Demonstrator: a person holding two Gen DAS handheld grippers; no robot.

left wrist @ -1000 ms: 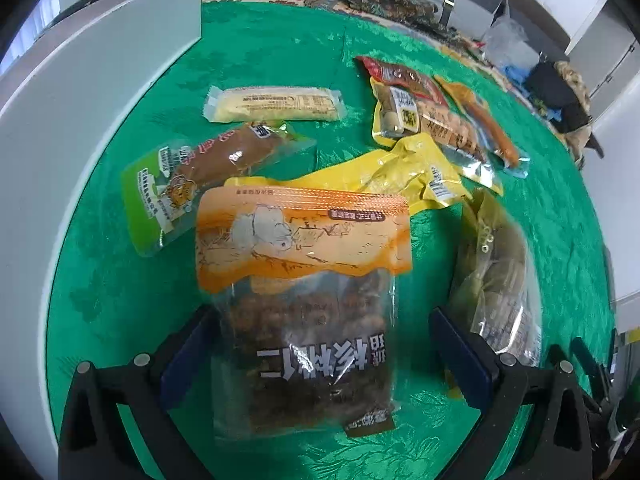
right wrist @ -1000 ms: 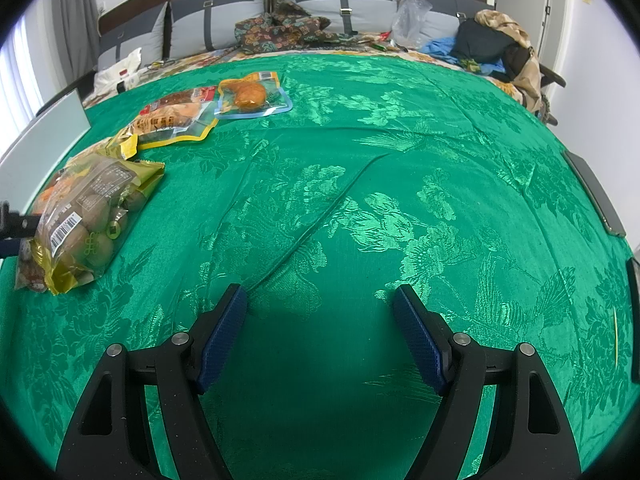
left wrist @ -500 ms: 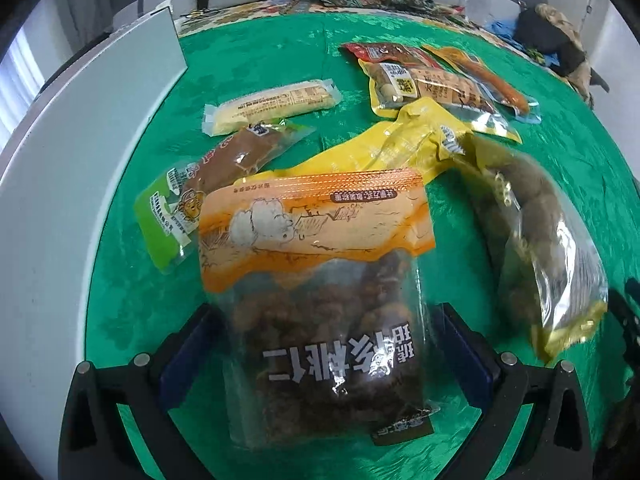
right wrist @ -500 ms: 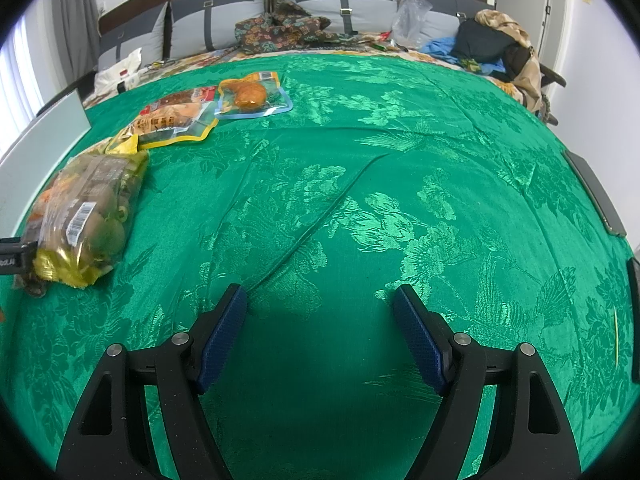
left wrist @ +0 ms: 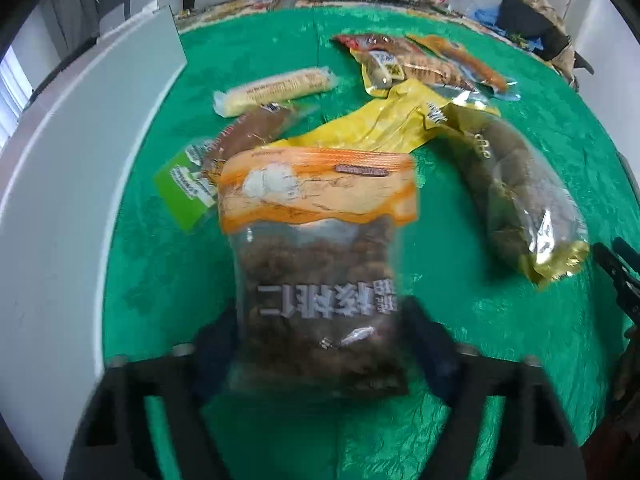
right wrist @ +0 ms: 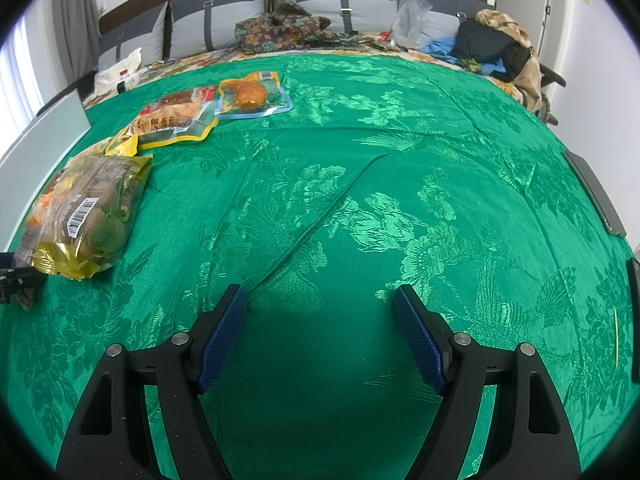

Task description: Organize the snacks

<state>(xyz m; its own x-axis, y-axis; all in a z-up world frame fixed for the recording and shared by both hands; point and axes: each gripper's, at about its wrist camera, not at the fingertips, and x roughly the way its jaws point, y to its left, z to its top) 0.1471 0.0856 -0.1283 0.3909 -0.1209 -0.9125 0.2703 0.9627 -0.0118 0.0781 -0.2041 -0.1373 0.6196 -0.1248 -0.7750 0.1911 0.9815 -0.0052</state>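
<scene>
Walnut bag [left wrist: 320,280], print reading upside down as 核桃仁, sits clamped in my left gripper [left wrist: 320,344], orange header pointing away, long axis along the fingers, above the green cloth [right wrist: 360,160]. Right gripper [right wrist: 320,336] gapes, grasping nothing.

Roughly eight snack packs [left wrist: 316,264], two tongs [right wrist: 318,316].

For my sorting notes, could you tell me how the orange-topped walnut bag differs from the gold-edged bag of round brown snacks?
The orange-topped walnut bag sits between the left gripper's fingers; the gold-edged bag lies free on the green cloth, well clear of the open right gripper.
The walnut bag has an orange header and small dark pieces; the gold-edged bag holds larger rounded olive-brown pieces.
The walnut bag points straight ahead; the gold-edged bag lies diagonally.
Both have clear windows.
</scene>
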